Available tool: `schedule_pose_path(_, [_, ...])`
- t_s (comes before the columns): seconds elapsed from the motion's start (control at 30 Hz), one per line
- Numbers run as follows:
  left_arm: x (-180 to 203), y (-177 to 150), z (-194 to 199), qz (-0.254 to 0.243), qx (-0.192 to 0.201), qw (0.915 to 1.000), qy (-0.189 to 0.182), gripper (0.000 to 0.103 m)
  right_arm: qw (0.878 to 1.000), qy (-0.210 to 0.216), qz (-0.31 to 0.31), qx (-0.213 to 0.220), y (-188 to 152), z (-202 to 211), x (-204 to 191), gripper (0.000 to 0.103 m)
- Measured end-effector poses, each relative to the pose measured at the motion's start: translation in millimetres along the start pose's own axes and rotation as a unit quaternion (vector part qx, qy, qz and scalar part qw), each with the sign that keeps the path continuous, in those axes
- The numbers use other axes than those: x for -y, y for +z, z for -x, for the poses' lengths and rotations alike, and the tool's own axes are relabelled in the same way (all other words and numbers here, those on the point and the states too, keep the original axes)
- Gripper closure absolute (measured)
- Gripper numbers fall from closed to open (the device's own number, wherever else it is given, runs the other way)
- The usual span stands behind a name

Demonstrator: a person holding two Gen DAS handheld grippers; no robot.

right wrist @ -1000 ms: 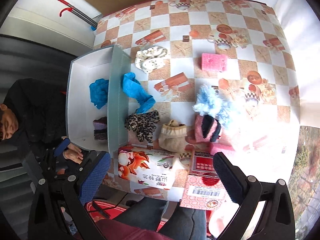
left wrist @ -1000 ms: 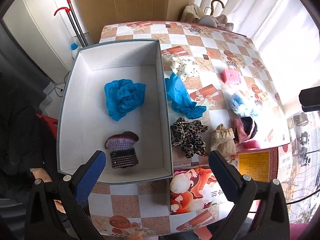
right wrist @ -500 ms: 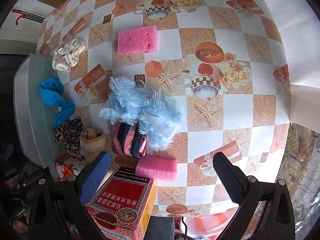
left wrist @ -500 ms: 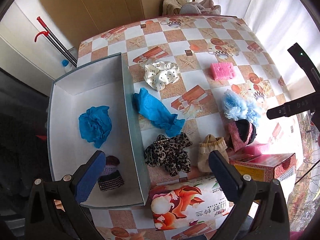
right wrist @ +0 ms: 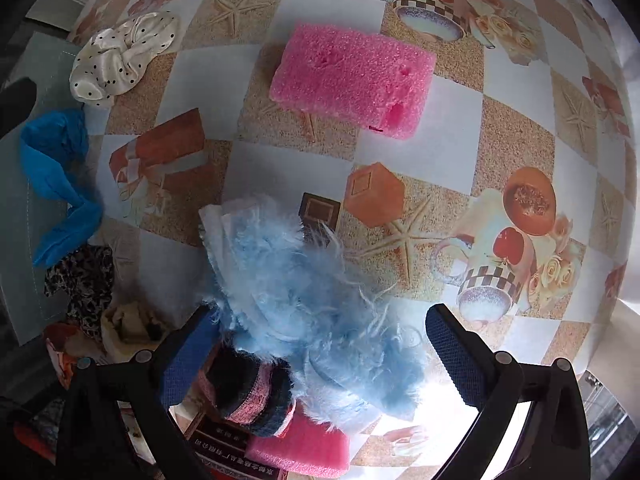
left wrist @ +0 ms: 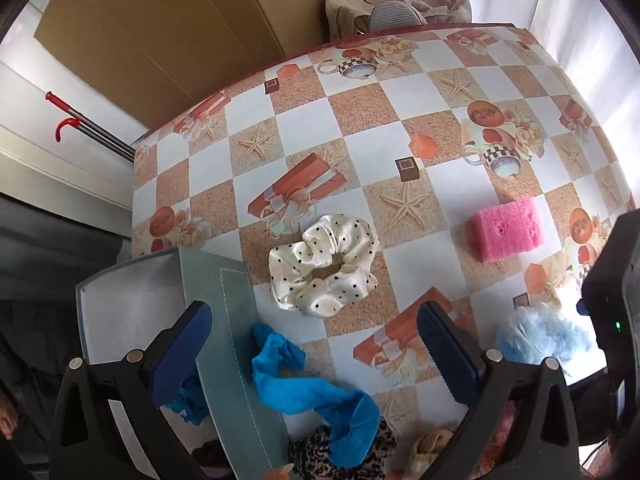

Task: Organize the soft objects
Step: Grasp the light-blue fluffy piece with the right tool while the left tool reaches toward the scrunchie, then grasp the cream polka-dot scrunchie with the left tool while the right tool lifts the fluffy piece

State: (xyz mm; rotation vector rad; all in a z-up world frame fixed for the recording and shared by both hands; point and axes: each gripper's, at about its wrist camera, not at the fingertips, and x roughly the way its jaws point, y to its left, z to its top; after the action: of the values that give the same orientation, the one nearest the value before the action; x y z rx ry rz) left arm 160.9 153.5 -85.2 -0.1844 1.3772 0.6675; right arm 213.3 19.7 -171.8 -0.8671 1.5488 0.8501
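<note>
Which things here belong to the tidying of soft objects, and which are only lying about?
Belong to the job:
polka-dot scrunchie
pink sponge
blue cloth
fluffy blue item
leopard scrunchie
grey box

Only lying about:
red-handled poles
cardboard sheet
red printed carton

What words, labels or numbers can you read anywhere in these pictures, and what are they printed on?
Red box at the bottom of the right wrist view: Chinese characters printed upside down, too blurred and cut off to read.
Tablecloth: pictures only, no words.
No other text shows.
</note>
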Motion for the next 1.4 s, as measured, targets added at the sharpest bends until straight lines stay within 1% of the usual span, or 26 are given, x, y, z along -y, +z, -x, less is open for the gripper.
schedule_pose_path(0.07, [7.1, 12.7, -20.9, -0.012, -0.012, 0.9998, 0.005, 0.000, 1.000, -0.021, -0.004, 0.003, -6.4, -5.6, 9.6, 0.000])
schedule_pose_path(0.17, [15.2, 22.9, -51.1, -0.026, -0.031, 0.9990, 0.018, 0.000, 0.999, -0.014, -0.044, -0.001, -21.2, -13.5, 39.4, 0.000])
schedule_pose_path(0.2, [16.4, 24.4, -60.7, -0.024, -0.042, 0.9986, 0.020, 0.000, 0.998, -0.011, -0.061, -0.007, -27.2, -16.9, 52.3, 0.000])
schedule_pose_path(0.23, [16.0, 24.7, -69.0, -0.018, -0.053, 0.9983, 0.018, 0.000, 0.997, -0.010, -0.076, -0.001, -33.3, -15.9, 65.5, 0.000])
schedule_pose_path(0.33, [10.9, 24.3, -86.6, 0.020, -0.083, 0.9963, -0.011, 0.000, 0.993, -0.005, -0.116, -0.002, -48.2, -14.9, 96.7, 0.000])
schedule_pose_path(0.4, [12.2, 24.6, -91.5, 0.029, -0.089, 0.9954, -0.019, 0.000, 0.991, 0.009, -0.130, 0.017, -54.3, -7.3, 106.5, 0.000])
schedule_pose_path(0.47, [16.2, 24.4, -93.0, 0.032, -0.089, 0.9951, -0.027, 0.000, 0.992, 0.023, -0.118, 0.035, -54.9, 0.1, 102.9, 0.000])
schedule_pose_path(0.5, [18.3, 23.9, -93.6, 0.033, -0.089, 0.9950, -0.031, 0.000, 0.994, 0.023, -0.103, 0.043, -53.5, 2.2, 96.6, 0.000])
schedule_pose_path(0.6, [20.8, 22.2, -94.3, 0.040, -0.083, 0.9948, -0.043, 0.000, 0.997, -0.008, -0.049, 0.054, -48.1, 1.1, 72.8, 0.000])
schedule_pose_path(0.67, [17.9, 22.1, -96.4, 0.049, -0.084, 0.9938, -0.054, 0.000, 0.998, -0.027, -0.028, 0.053, -45.4, -5.3, 63.0, 0.000])
schedule_pose_path(0.7, [16.2, 21.6, -97.8, 0.055, -0.085, 0.9932, -0.058, 0.000, 0.998, -0.027, -0.026, 0.049, -44.8, -9.0, 60.8, 0.000])
schedule_pose_path(0.8, [10.6, 17.4, -103.0, 0.078, -0.083, 0.9902, -0.080, 0.000, 0.997, -0.018, -0.047, 0.063, -46.1, -8.0, 62.8, 0.000])
schedule_pose_path(0.9, [0.3, 9.6, -108.8, 0.110, -0.086, 0.9838, -0.112, 0.000, 0.996, -0.017, -0.053, 0.063, -41.6, -5.6, 61.5, 0.000])
schedule_pose_path(0.93, [0.8, 9.6, -108.9, 0.105, -0.089, 0.9844, -0.110, 0.000, 0.997, -0.017, -0.053, 0.058, -41.1, -5.1, 60.4, 0.000])
schedule_pose_path(1.0, [1.3, 11.4, -110.7, 0.100, -0.105, 0.9832, -0.111, 0.000, 0.998, -0.016, -0.048, 0.039, -22.6, -1.6, 55.6, 0.000])
schedule_pose_path(1.03, [1.8, 13.8, -111.9, 0.098, -0.114, 0.9825, -0.110, 0.000, 0.998, -0.015, -0.047, 0.037, -17.1, 1.5, 58.8, 0.000])
schedule_pose_path(1.1, [2.6, 16.3, -112.5, 0.096, -0.120, 0.9827, -0.103, 0.000, 0.997, -0.012, -0.048, 0.061, -13.1, 7.5, 58.9, 0.000])
schedule_pose_path(1.13, [4.0, 15.4, -110.4, 0.092, -0.116, 0.9838, -0.101, 0.002, 0.996, -0.016, -0.044, 0.074, -13.9, 13.7, 58.5, 0.000])
schedule_pose_path(1.17, [12.0, 26.6, -108.0, 0.086, -0.109, 0.9850, -0.102, 0.008, 0.996, -0.018, -0.036, 0.085, -14.4, 18.4, 57.4, 0.009])
schedule_pose_path(1.2, [13.4, 27.1, -103.0, 0.080, -0.101, 0.9860, -0.105, 0.011, 0.996, -0.017, -0.029, 0.087, -14.4, 20.4, 56.0, 0.029])
schedule_pose_path(1.23, [16.0, 26.3, -99.2, 0.074, -0.093, 0.9871, -0.107, 0.020, 0.996, -0.024, -0.023, 0.087, -14.2, 21.9, 54.6, 0.038])
schedule_pose_path(1.27, [20.9, 25.8, -94.4, 0.067, -0.085, 0.9879, -0.110, 0.033, 0.995, -0.022, -0.021, 0.093, -14.0, 24.5, 53.5, 0.046])
schedule_pose_path(1.3, [23.8, 25.9, -90.0, 0.059, -0.079, 0.9890, -0.110, 0.041, 0.995, -0.018, -0.021, 0.100, -14.2, 28.9, 53.2, 0.063])
schedule_pose_path(1.33, [27.1, 26.3, -86.6, 0.049, -0.078, 0.9901, -0.106, 0.062, 0.995, -0.002, -0.026, 0.100, -13.1, 32.2, 54.7, 0.074])
schedule_pose_path(1.37, [30.0, 26.1, -83.4, 0.042, -0.079, 0.9907, -0.103, 0.076, 0.994, 0.019, -0.040, 0.096, -13.0, 34.2, 57.9, 0.086])
schedule_pose_path(1.4, [31.1, 25.4, -79.8, 0.040, -0.077, 0.9907, -0.105, 0.077, 0.993, 0.033, -0.057, 0.097, -14.1, 36.9, 62.4, 0.086])
